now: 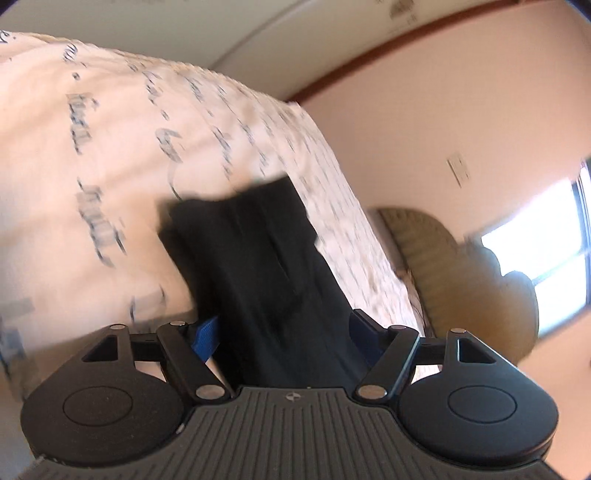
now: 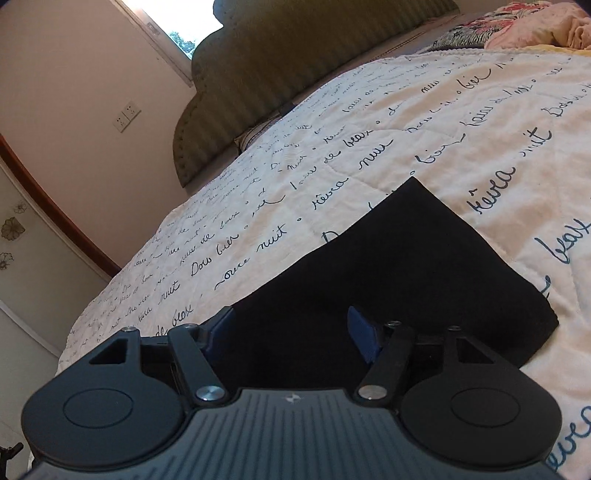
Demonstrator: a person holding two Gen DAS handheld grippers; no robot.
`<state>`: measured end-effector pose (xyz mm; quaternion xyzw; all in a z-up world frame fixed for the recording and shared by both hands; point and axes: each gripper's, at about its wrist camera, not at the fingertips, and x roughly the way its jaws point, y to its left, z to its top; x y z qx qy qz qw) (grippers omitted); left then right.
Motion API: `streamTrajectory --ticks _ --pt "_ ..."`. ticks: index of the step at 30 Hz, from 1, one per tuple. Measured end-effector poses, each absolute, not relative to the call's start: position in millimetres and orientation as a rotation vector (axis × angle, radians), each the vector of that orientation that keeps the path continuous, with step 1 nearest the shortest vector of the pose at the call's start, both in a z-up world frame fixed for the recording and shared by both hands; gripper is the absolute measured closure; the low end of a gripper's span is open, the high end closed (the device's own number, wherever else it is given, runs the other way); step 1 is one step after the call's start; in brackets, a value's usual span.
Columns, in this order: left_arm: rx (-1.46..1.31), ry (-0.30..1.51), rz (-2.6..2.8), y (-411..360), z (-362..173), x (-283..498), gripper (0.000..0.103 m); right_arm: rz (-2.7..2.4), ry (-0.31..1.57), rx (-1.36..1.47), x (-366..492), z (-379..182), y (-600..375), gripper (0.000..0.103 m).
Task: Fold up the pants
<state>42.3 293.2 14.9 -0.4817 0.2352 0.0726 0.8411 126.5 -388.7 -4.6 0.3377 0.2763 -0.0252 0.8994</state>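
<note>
My left gripper has its two blue fingers spread wide. The black pants lie between them, but the fingers do not pinch the cloth. It holds nothing.

My right gripper is the same. Its blue fingers stand apart with black cloth between them, and they do not squeeze it.

The pants lie on the bed, on a white quilt with dark curly writing all over it. They look flat and already doubled over into a neat dark shape. From the right camera I see a pointed corner far from me and a thick rolled edge on the right side. From the left camera the picture is smeared, so I cannot tell the edges well there.

I think the pants are soft, light and floppy. They will bend and sag wherever I lift them, and they will not break. The layers may slide apart if I grab only the top one. So I would pinch all the layers together, at a corner or along the thick edge.

Past the quilt is a green padded headboard, then a window.
</note>
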Motion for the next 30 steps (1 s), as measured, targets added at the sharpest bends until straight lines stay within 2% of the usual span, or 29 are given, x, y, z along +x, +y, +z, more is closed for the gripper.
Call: streamTrajectory --ticks 1,2,3,4,5,11,12,13,14,15,16,17,18,19,24,30 --pt "-1.004 0.496 0.166 298 16 44 0.034 -0.040 0.566 0.687 126 -6 -390 0.037" --pt "-0.977 0.500 0.178 304 18 42 0.047 -0.026 0.561 0.670 125 -6 -390 0.037" --pt "-0.928 0.516 0.210 305 21 47 0.079 -0.014 0.556 0.655 125 -8 -391 0.037" --pt "-0.869 0.523 0.249 306 25 49 0.097 -0.004 0.552 0.646 125 -8 -391 0.037" --pt "-0.842 0.513 0.264 312 30 49 0.098 0.003 0.549 0.650 124 -8 -393 0.037" --pt "-0.712 0.551 0.263 309 18 48 0.094 0.020 0.533 0.662 119 -8 -395 0.037" --pt "-0.695 0.547 0.265 307 20 47 0.091 0.020 0.531 0.662 118 -8 -395 0.037" --pt "-0.699 0.542 0.266 307 23 45 0.083 0.020 0.531 0.661 118 -8 -394 0.037" --pt "-0.717 0.527 0.246 308 27 42 0.081 0.019 0.531 0.659 119 -8 -394 0.037" --pt "-0.742 0.514 0.228 308 30 37 0.073 0.018 0.531 0.657 119 -8 -393 0.037" --pt "-0.762 0.502 0.226 310 33 31 0.055 0.017 0.531 0.656 119 -9 -394 0.037" --pt "-0.782 0.481 0.225 312 37 24 0.045 0.017 0.529 0.656 119 -9 -393 0.037" --pt "-0.802 0.457 0.241 315 41 16 0.029 0.017 0.527 0.658 118 -10 -394 0.037" --pt "-0.822 0.440 0.267 318 44 10 0.026 0.017 0.523 0.661 118 -10 -394 0.037" --pt "-0.989 0.517 0.246 333 33 6 0.032 0.018 0.517 0.670 116 -10 -395 0.037" --pt "-0.952 0.547 0.295 322 21 30 0.037 0.018 0.510 0.678 114 -10 -395 0.037"
